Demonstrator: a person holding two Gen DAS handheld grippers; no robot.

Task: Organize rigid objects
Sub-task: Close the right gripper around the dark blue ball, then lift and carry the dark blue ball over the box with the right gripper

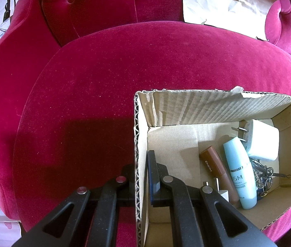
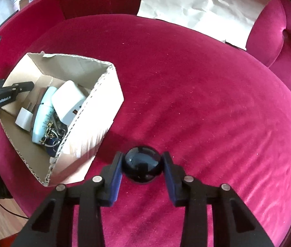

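An open cardboard box [image 1: 186, 107] [image 2: 104, 103] sits on a red velvet seat. It holds a white charger [image 1: 262, 140] [image 2: 69, 100], a pale blue bottle [image 1: 240, 170] [image 2: 42, 113], a brown tube [image 1: 217, 164], a small white plug [image 2: 24, 119] and keys [image 1: 264, 177] [image 2: 53, 131]. My left gripper [image 1: 140, 175] is shut on the box's left wall, one finger inside, one outside. My right gripper [image 2: 142, 164] is shut on a glossy black ball [image 2: 142, 162], right of the box and over the seat.
The red seat cushion [image 1: 104, 82] [image 2: 207, 103] spreads around the box. A crumpled sheet of brown paper [image 1: 227, 2] [image 2: 203, 4] leans on the backrest. Armrests rise at the left and right edges.
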